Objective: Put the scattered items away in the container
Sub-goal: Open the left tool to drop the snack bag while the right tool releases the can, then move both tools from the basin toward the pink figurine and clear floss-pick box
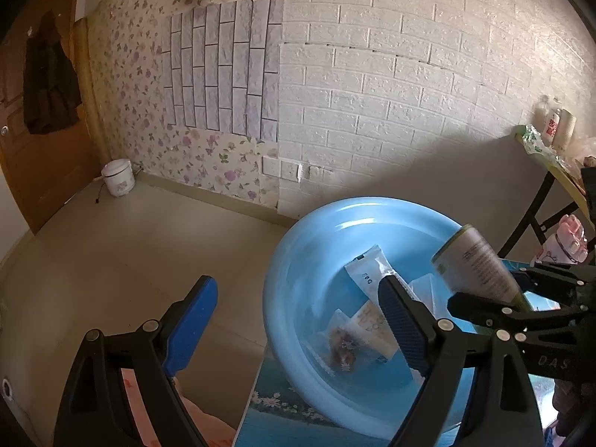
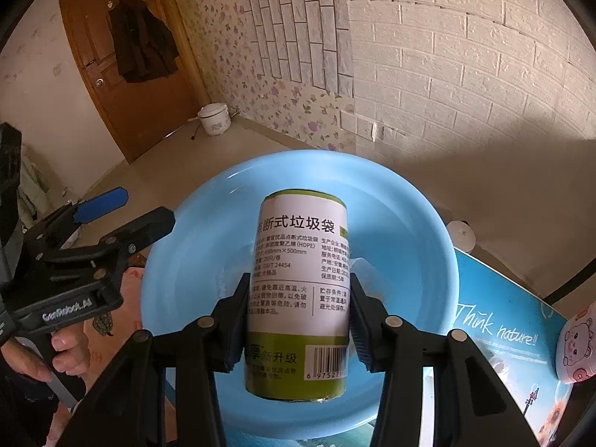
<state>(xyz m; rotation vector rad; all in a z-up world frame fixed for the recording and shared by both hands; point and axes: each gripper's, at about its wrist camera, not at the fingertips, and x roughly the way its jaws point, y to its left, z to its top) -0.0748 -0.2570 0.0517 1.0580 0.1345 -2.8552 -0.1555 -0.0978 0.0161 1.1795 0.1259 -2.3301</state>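
A light blue basin (image 1: 298, 246) (image 2: 178, 223) stands on a table with a blue printed cover. Inside lie a white sachet (image 1: 367, 268), pale packets (image 1: 372, 327) and a clear packet with reddish contents (image 1: 341, 350). My right gripper (image 2: 298, 283) (image 1: 488, 287) is shut on a green-and-white roll of bin bags (image 2: 301, 260) (image 1: 476, 257), which hangs tilted over the basin. My left gripper (image 1: 298, 287) (image 2: 143, 208) stands open over the basin's left rim, with nothing between its blue pads. A hand (image 2: 67, 357) holds its grip.
The blue printed table cover (image 2: 503, 316) runs right of the basin, with a pink piglet item (image 2: 577, 342) at its right edge. A rice cooker (image 1: 119, 177) sits on the floor by the wall. A folding table (image 1: 551, 149) with bottles stands at the right.
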